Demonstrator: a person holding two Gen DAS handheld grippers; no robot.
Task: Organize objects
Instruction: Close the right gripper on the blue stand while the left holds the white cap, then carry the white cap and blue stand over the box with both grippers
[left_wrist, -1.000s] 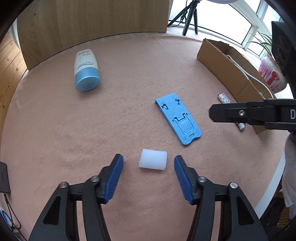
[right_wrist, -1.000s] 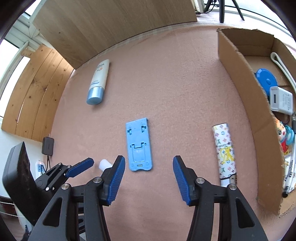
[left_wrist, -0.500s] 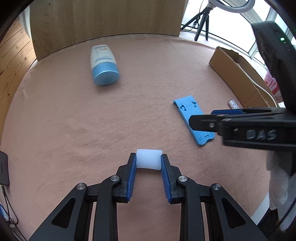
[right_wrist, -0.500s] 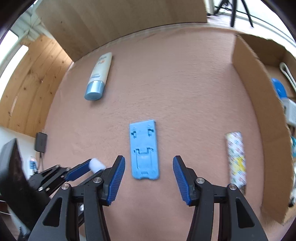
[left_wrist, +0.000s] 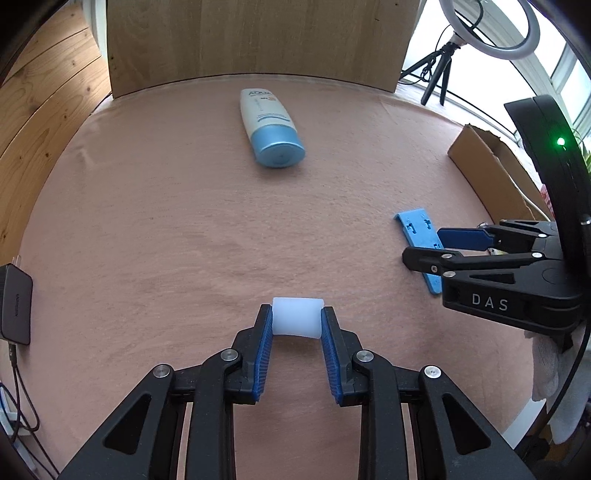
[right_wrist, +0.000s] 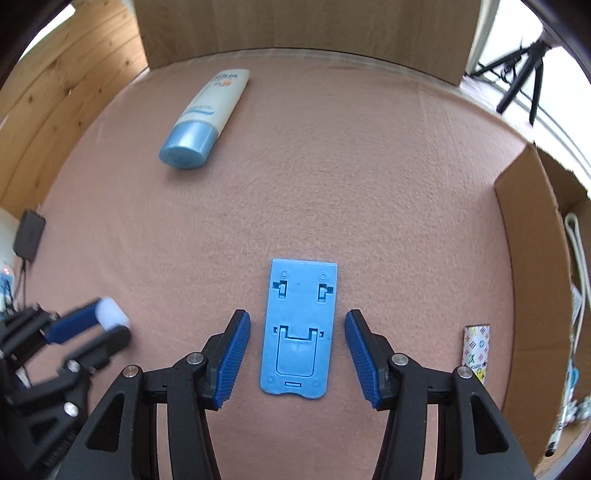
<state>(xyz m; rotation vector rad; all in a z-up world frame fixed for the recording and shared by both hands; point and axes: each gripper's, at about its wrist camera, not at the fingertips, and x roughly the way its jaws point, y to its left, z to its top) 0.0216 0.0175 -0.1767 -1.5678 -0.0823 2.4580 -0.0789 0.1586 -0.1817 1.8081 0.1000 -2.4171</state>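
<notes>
Here, two hand-held grippers work over a pink felt-covered table (right_wrist: 351, 177), sorting loose items into a cardboard box (right_wrist: 532, 258) at the right edge.

The left gripper (left_wrist: 295, 323) has its blue pads pressed on both ends of a small white translucent cylinder (left_wrist: 295, 321), which sits crosswise between them near the front of the table. In the right wrist view it appears blurred at the left, with the cylinder at its tips.

The right gripper (right_wrist: 297, 354) points steeply down over a flat blue folding phone stand (right_wrist: 299, 328) lying on the felt. Its jaws have just been closing a little but stand moderately wide, one pad on each long side of the stand, with a gap on both sides and no contact yet.

The box already holds several things, among them a white cable (right_wrist: 576, 251); the rest are too cut off to name. Outside it remain the cylinder, the phone stand, a sunscreen tube (right_wrist: 207, 114) with a blue cap lying far left, and a patterned tube (right_wrist: 476, 350) just beside the box's near wall. So the job looks partly done, with about four items left.

The felt between the grippers and the box is open. The box wall rises at the right, so carried items would need lifting over it. A wooden panel (left_wrist: 258, 40) stands at the far edge, and a black adapter (left_wrist: 14, 306) sits at the left edge, well apart from the work.
</notes>
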